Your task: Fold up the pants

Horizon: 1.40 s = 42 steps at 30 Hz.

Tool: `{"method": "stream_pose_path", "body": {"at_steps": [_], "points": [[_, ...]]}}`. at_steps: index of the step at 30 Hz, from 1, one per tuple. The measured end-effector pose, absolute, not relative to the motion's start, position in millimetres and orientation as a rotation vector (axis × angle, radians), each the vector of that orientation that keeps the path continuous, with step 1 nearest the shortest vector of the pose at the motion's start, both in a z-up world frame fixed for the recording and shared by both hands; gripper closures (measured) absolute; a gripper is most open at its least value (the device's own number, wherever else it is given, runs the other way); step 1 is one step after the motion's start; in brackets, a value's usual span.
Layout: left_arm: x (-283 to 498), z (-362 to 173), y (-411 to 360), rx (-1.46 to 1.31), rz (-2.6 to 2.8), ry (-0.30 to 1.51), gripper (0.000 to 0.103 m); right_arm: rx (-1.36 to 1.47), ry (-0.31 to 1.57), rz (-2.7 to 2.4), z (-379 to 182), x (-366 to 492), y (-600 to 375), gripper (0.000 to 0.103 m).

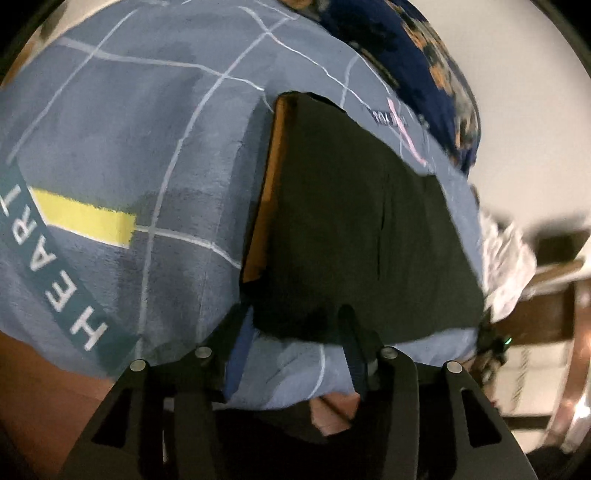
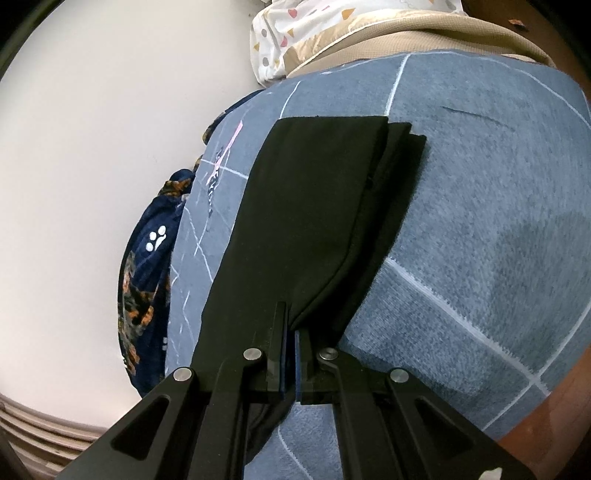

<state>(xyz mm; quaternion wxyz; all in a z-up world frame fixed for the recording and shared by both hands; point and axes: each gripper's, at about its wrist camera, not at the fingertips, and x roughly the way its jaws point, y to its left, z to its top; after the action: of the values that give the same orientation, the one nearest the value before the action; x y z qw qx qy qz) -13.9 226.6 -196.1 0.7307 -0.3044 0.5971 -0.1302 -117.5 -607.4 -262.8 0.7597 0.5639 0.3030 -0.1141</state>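
The black pants lie folded on a grey-blue blanket, with an orange-brown inner band along their left edge. My left gripper is open, its fingers standing apart at the near edge of the pants, holding nothing. In the right wrist view the pants stretch away from me in stacked layers. My right gripper is shut on the near end of the pants, with cloth pinched between the blue pads.
The blanket has white grid lines, a yellow block and a teal band with letters. A dark blue patterned cloth lies at the blanket's far edge by a white wall. A white spotted pillow lies beyond.
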Motion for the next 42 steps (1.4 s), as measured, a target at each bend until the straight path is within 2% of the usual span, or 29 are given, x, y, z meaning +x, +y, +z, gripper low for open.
{"method": "stream_pose_path", "body": {"at_steps": [1,2,4,7,13,16,20,27,31,33,35,40,42], "points": [[-13.8,-197.6,228.1,-0.686,-0.276,1.313,0.070,1.229,0.659,-0.247,-263.1,-117.6,-608.1,0.103],[-13.8,-196.7,227.7,-0.665,-0.253,1.311,0.075,1.232,0.657,-0.246,-263.1,-117.7,-608.0,0.103],[-15.7,-187.5,221.5,-0.594,-0.234,1.285,0.083,1.236,0.653,-0.245,-262.9,-117.5,-608.0,0.103],[-14.3,-167.5,215.7,-0.520,-0.203,1.228,0.090,1.235,0.651,-0.246,-262.9,-117.2,-608.4,0.103],[8.2,-132.2,193.2,-0.366,-0.190,1.109,0.092,1.219,0.640,-0.264,-261.6,-118.7,-605.3,0.103],[6.4,-151.3,194.2,-0.317,-0.155,1.135,0.092,1.222,0.634,-0.262,-262.3,-120.2,-604.3,0.103],[-10.7,-185.6,206.9,-0.333,-0.113,1.188,0.092,1.232,0.628,-0.246,-264.6,-121.7,-604.9,0.103],[-13.0,-177.8,202.8,-0.345,-0.106,1.161,0.092,1.229,0.637,-0.247,-262.9,-120.0,-605.9,0.103],[7.5,-163.5,209.7,-0.436,-0.116,1.136,0.099,1.206,0.621,-0.265,-261.3,-118.2,-603.9,0.103],[17.8,-145.7,202.5,-0.390,-0.112,1.089,0.103,1.211,0.610,-0.273,-261.7,-118.5,-603.4,0.103],[23.6,-130.8,196.2,-0.327,-0.112,1.033,0.103,1.221,0.597,-0.274,-262.9,-120.5,-602.5,0.103],[4.1,-166.3,216.9,-0.387,-0.080,1.100,0.103,1.234,0.578,-0.262,-266.0,-123.8,-602.7,0.103],[-10.8,-158.6,219.1,-0.411,-0.115,1.035,0.103,1.245,0.580,-0.248,-267.3,-124.1,-604.2,0.103]]}}
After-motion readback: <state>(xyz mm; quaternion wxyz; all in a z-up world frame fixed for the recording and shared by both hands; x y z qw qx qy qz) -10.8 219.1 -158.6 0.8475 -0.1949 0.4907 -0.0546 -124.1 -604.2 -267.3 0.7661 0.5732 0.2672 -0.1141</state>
